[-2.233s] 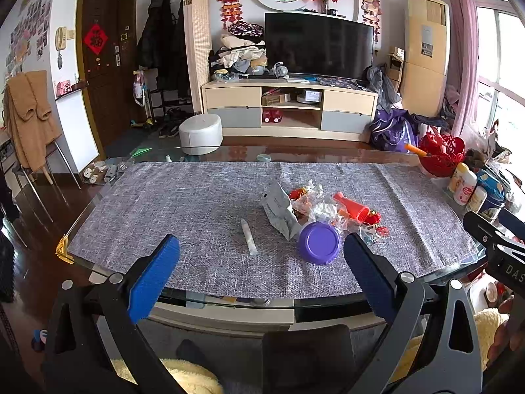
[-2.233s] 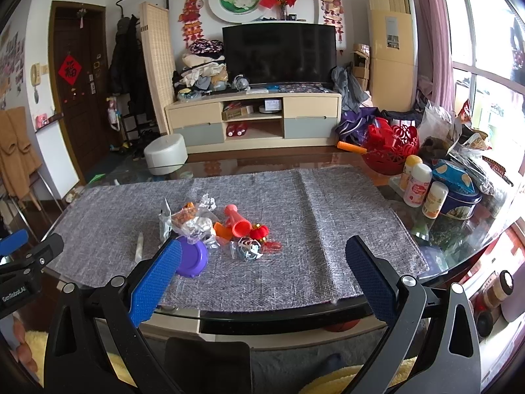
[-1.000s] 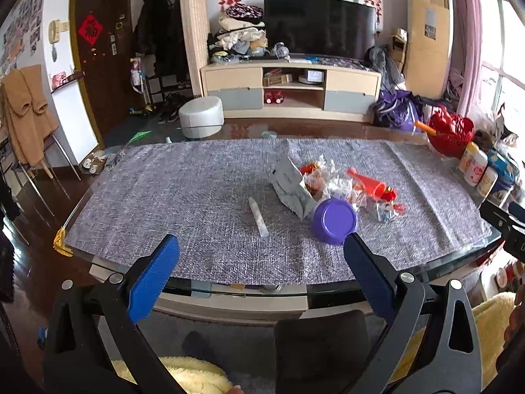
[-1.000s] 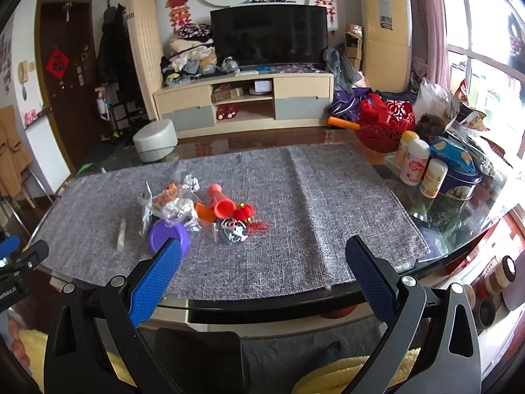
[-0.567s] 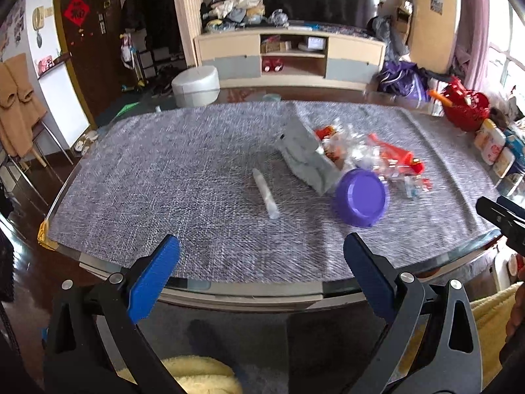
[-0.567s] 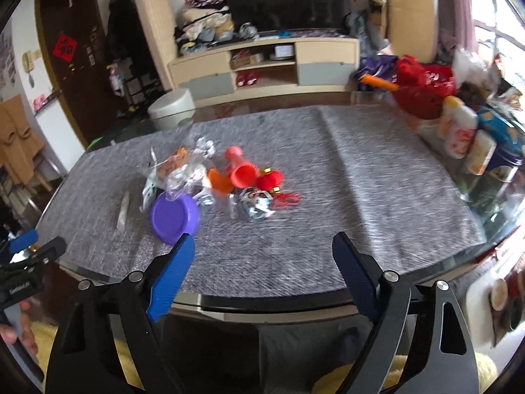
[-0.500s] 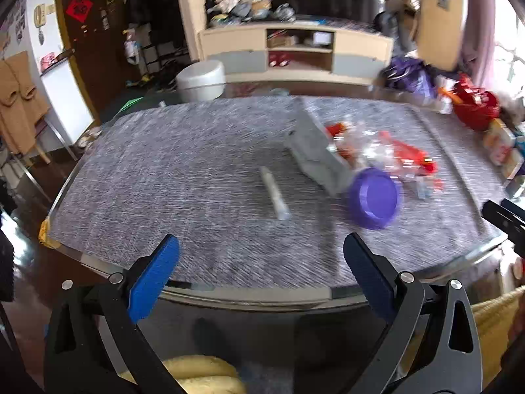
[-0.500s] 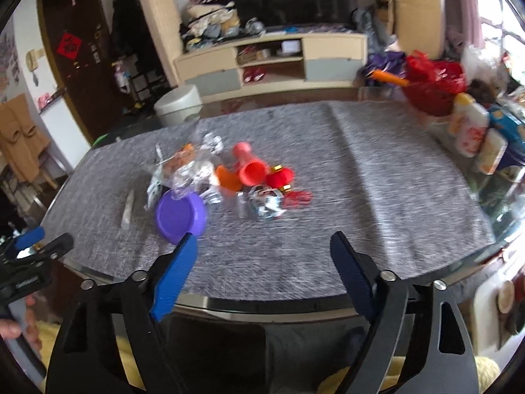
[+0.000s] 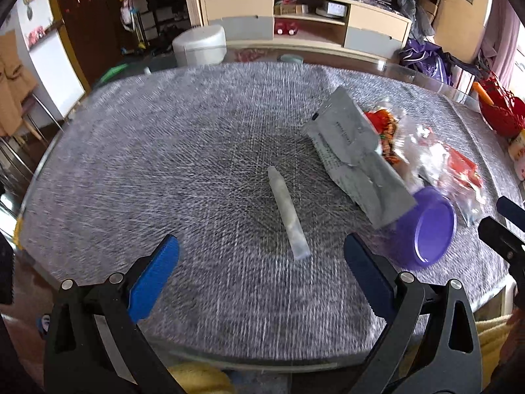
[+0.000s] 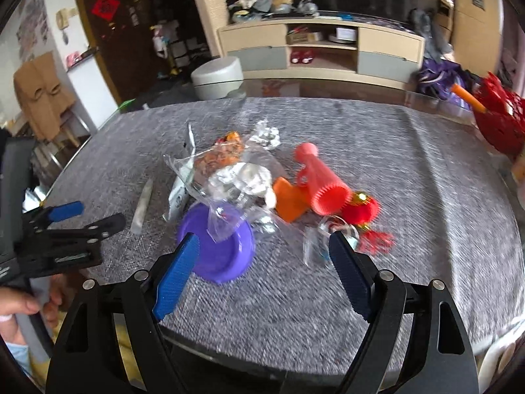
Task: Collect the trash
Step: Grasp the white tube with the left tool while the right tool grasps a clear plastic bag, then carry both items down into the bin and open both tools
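A pile of trash lies on the grey table mat (image 9: 164, 151). A thin white wrapper stick (image 9: 288, 211) lies alone, just ahead of my open, empty left gripper (image 9: 261, 252). Right of it are a grey foil pouch (image 9: 354, 161), a purple lid (image 9: 430, 229) and clear crumpled wrappers (image 9: 436, 161). In the right wrist view my right gripper (image 10: 264, 252) is open and empty, close above the purple lid (image 10: 220, 249) and clear wrappers (image 10: 236, 180). An orange-red plastic cone (image 10: 320, 180) and a red ornament (image 10: 364, 210) lie beyond.
The left gripper shows at the left of the right wrist view (image 10: 62, 226). A red basket (image 10: 498, 118) and bottles stand at the table's right end. A white stool (image 9: 200, 46) and a TV cabinet (image 9: 305, 29) stand beyond the table's far edge.
Both grippers have moved forward and down over the table. The wrapper stick now lies between the left fingers' line; the right gripper has closed in on the purple lid.
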The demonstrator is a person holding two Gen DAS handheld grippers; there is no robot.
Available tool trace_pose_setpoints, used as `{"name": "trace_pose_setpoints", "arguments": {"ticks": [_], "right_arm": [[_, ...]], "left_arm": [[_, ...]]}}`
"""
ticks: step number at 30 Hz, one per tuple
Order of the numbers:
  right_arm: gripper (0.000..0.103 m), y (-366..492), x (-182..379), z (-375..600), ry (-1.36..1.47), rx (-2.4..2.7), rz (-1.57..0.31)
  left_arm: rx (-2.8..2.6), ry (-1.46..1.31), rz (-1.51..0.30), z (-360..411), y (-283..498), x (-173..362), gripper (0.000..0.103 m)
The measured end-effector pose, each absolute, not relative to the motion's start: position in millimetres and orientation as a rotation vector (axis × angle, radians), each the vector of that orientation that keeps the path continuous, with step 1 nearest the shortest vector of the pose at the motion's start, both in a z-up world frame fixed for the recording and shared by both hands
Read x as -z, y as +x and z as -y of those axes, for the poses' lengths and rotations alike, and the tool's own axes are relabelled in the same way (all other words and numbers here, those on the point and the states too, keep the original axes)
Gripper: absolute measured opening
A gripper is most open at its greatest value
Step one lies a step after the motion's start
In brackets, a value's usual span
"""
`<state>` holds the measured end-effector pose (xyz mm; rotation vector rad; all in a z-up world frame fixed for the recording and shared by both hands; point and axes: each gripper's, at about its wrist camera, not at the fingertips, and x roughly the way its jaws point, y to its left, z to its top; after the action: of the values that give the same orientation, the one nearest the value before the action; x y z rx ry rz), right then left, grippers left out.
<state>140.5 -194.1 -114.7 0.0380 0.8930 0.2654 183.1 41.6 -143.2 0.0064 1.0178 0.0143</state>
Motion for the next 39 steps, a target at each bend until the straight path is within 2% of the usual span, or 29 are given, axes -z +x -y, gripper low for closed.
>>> {"name": "trace_pose_setpoints", "arguments": {"ticks": [5, 8, 10, 11, 13, 14, 19, 21, 24, 32, 39], "right_arm": [[0.082, 152, 108, 175, -0.014, -0.317, -0.857], [0.079, 157, 110, 167, -0.021, -0.35, -0.84], [0.067, 163, 113, 165, -0.017, -0.366, -0.85], [0.064, 166, 115, 165, -0.018, -0.371, -0.861], [0.047, 172, 120, 165, -0.017, -0.374, -0.881], [0.046, 173, 122, 167, -0.01, -0.376, -0.888], [0.036, 174, 121, 170, 0.017, -0.378, -0.881], [0.033, 172, 118, 171, 0.018, -0.376, -0.873], [0.025, 167, 111, 172, 0.014, -0.375, -0.852], [0.023, 153, 78, 186, 0.017, -0.328, -0.763], [0.023, 116, 34, 204, 0.049, -0.298, -0.68]], "left_arm": [[0.015, -0.01, -1.045, -39, 201, 157, 0.091], [0.017, -0.02, -1.071, -40, 211, 165, 0.079], [0.02, -0.024, -1.091, -41, 216, 171, 0.067], [0.015, -0.016, -1.09, -40, 218, 172, 0.067], [0.006, 0.005, -1.085, -37, 221, 173, 0.061], [0.006, 0.006, -1.083, -37, 221, 173, 0.057], [-0.009, 0.014, -1.067, -39, 220, 169, 0.022], [-0.008, 0.018, -1.062, -39, 219, 168, 0.013], [0.011, 0.013, -1.053, -40, 213, 167, 0.011], [0.066, -0.002, -1.012, -35, 192, 152, 0.011], [0.099, -0.001, -0.869, -23, 147, 79, 0.011]]}}
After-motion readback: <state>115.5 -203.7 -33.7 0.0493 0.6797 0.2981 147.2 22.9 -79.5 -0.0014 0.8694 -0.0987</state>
